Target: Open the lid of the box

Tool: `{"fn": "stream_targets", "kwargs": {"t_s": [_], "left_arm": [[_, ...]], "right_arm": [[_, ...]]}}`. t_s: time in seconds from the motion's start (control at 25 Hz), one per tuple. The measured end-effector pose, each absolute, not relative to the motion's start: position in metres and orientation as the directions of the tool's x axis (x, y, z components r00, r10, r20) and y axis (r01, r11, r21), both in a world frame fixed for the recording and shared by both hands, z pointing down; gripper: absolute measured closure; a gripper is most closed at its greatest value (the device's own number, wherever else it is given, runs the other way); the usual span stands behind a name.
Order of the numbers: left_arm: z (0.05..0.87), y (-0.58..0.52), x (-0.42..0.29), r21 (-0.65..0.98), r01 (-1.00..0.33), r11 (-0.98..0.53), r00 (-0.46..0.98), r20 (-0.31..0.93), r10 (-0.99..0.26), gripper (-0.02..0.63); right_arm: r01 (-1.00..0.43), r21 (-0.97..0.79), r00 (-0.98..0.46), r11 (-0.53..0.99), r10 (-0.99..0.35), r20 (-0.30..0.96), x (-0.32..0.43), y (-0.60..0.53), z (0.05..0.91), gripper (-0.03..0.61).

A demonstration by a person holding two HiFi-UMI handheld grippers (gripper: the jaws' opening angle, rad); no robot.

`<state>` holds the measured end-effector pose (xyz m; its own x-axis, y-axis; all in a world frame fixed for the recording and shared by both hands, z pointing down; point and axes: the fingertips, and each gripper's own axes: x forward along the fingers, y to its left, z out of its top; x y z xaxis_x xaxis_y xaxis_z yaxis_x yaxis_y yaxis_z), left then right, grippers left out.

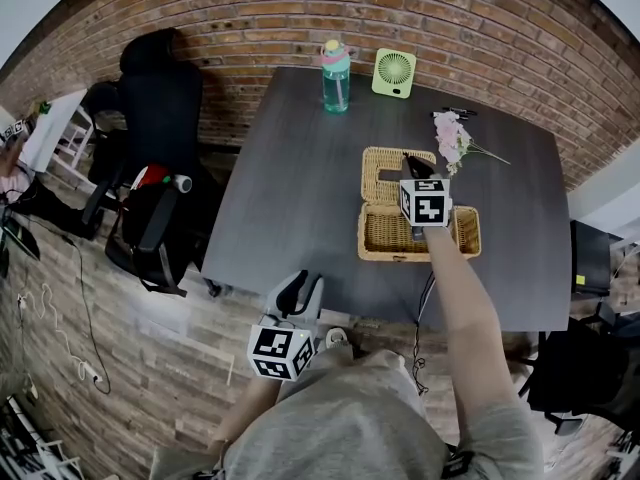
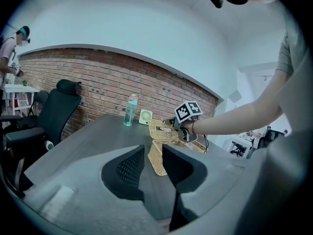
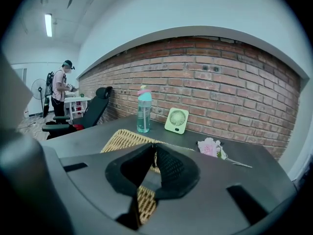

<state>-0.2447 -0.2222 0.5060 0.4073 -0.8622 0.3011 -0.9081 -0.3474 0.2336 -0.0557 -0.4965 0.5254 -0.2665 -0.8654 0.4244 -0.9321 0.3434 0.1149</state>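
1. Left gripper [image 1: 300, 290]: jaws apart, nothing between them. It hangs at the near edge of the table [image 1: 290, 168], tips aimed over the table top.
2. Box [image 1: 385, 233]: wicker, open, on the table well ahead of the left jaws and a bit to their right. It sits just below and behind the right jaws.
3. Lid [image 1: 380, 173]: off the box mouth and swung back to the far side of the box. In the left gripper view it stands tilted up rather than lying flat.
4. Right gripper [image 1: 412, 160]: jaws almost together, pinched on the lid, with only a thin gap at the tips. In the right gripper view the wicker lid [image 3: 122, 140] spreads out ahead and left of the tips, and more wicker shows under the jaws.
5. Bottle [image 3: 144, 109]: upright, well ahead of the right jaws, slightly left.
6. Fan [image 3: 176, 120]: upright, just right of the bottle, well ahead of the right jaws.
7. Flower [image 3: 211, 147]: lies on the table ahead and right of the right jaws, apart from the lid.
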Motion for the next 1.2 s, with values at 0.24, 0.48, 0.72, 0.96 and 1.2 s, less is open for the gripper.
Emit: {"fn": "stream_targets", "kwargs": {"t_s": [0.24, 0.48, 0.72, 0.96, 1.2], "left_arm": [[0.507, -0.218, -0.240, 0.237, -0.908, -0.345, 0.406, 0.301, -0.863, 0.499], [0.504, -0.212, -0.234, 0.238, -0.908, -0.346, 0.406, 0.291, -0.866, 0.499], [0.499, -0.204, -0.221, 0.230, -0.910, -0.344, 0.400, 0.278, -0.873, 0.499], [0.486, -0.188, -0.206, 0.218, -0.915, -0.340, 0.390, 0.259, -0.883, 0.499], [0.477, -0.161, -0.187, 0.204, -0.917, -0.344, 0.388, 0.249, -0.887, 0.499]], "right_arm": [[-0.924, 0.080, -0.315, 0.375, -0.862, 0.396, -0.061, -0.487, 0.519, 0.495], [-0.928, 0.050, -0.330, 0.370, -0.876, 0.353, -0.056, -0.465, 0.509, 0.492], [-0.920, 0.031, -0.363, 0.390, -0.882, 0.301, -0.048, -0.427, 0.492, 0.492], [-0.904, 0.012, -0.412, 0.427, -0.879, 0.241, -0.042, -0.366, 0.470, 0.495], [-0.894, 0.024, -0.432, 0.448, -0.873, 0.225, -0.027, -0.292, 0.464, 0.549]]}}
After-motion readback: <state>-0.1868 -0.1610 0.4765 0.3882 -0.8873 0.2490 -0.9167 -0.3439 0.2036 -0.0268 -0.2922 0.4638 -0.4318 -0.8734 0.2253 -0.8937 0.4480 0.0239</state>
